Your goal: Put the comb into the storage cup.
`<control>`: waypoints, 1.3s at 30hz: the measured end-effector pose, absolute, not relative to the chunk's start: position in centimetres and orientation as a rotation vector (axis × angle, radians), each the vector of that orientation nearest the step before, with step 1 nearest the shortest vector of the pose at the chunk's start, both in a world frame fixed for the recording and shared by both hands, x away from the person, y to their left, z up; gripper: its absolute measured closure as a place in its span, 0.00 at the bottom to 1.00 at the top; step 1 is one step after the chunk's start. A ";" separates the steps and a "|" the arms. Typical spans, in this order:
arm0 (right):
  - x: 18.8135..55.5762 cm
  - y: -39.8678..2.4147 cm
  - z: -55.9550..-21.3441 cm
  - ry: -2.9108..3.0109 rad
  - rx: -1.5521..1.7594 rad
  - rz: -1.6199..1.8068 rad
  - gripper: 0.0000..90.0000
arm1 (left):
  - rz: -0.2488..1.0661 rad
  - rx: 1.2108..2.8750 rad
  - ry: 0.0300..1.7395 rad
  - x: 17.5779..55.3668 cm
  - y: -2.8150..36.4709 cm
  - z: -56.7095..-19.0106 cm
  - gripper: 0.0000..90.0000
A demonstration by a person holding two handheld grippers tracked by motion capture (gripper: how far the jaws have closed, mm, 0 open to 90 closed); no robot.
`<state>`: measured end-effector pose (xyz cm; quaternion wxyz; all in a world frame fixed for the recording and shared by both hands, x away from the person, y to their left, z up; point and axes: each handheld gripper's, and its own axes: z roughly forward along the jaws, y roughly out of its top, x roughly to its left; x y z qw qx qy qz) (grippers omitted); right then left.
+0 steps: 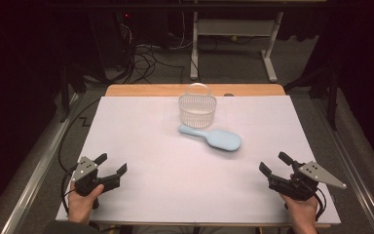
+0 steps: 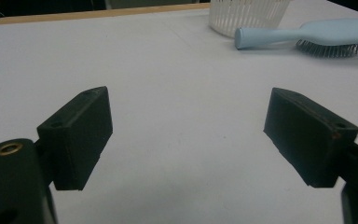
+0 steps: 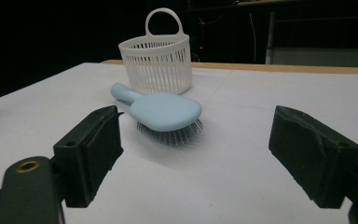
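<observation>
Both my hands sit at the near edge of the tabletop (image 1: 151, 146), the left tongs (image 1: 111, 164) at the near left corner and the right tongs (image 1: 275, 163) at the near right, each resting low with its jaws spread wide apart and gripping nothing. That whole layout, white sheet, wooden far edge and dark floor with cables beyond, is something I get from the high view alone.

Ahead of me, past the middle of the sheet, stands the white basket (image 1: 197, 108), upright, its handle arched over the top. Just in front of it lies the blue hairbrush (image 1: 213, 136), well apart from both tongs and a little nearer the right pair. Its handle points toward the basket's foot and its head toward my right side.

From above, the brush is a smooth blue back. The right gripper view, looking low across the sheet, shows the bristles (image 3: 170, 133) turned down against the tabletop, and the brush head (image 3: 165, 111) sitting between my two right jaws but far ahead of them, the basket (image 3: 157, 63) right behind. The left gripper view catches the brush (image 2: 307, 35) at its upper right, side-on, outside the gap of my left jaws, with the basket's lower wall (image 2: 242, 16) just behind the handle tip; whether the two touch I cannot tell.
</observation>
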<state>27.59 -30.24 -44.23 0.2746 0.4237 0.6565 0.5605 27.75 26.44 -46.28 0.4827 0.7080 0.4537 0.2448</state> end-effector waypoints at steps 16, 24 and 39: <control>28.0 -29.0 -43.9 1.771 1.106 1.530 0.21 | 0.593 1.730 1.103 27.8 26.3 -46.3 0.18; 28.5 -27.8 -43.9 1.784 1.076 1.548 0.25 | 0.585 1.716 1.107 27.8 26.3 -46.3 0.18; 29.5 -25.8 -43.8 1.826 1.048 1.556 0.27 | 0.588 1.722 1.100 27.8 26.2 -46.3 0.18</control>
